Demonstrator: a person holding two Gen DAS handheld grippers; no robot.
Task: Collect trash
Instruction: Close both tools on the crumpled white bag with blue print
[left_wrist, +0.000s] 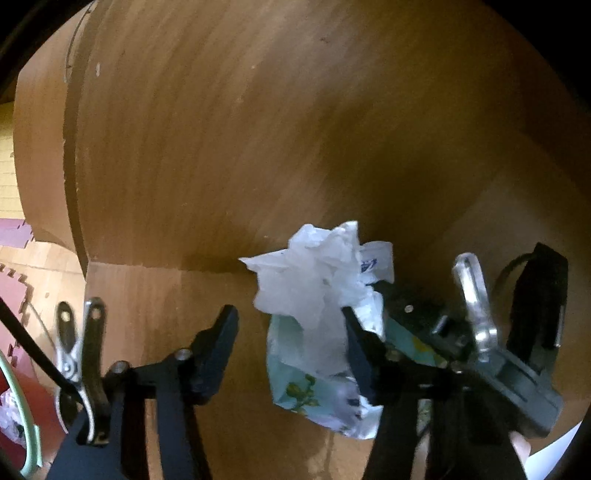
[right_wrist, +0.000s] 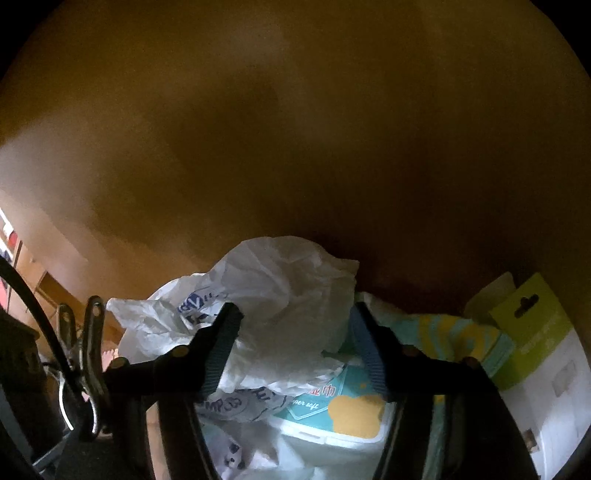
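While my right tool (right_wrist: 295, 343) straddles the wrapper (right_wrist: 280, 295) ungripped, my left tool (left_wrist: 291, 332) gapes, the wad (left_wrist: 317, 295) against its right finger.

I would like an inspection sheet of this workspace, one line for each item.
Surface: brown wooden floor beside a wooden panel.
Job's things: crumpled white plastic bag on a tissue pack.
Clutter: green and white box.
Grippers: left gripper open beside the trash; right gripper open, astride the bag.
Cables: black cable at left.
Surroundings: foam mat, dim.
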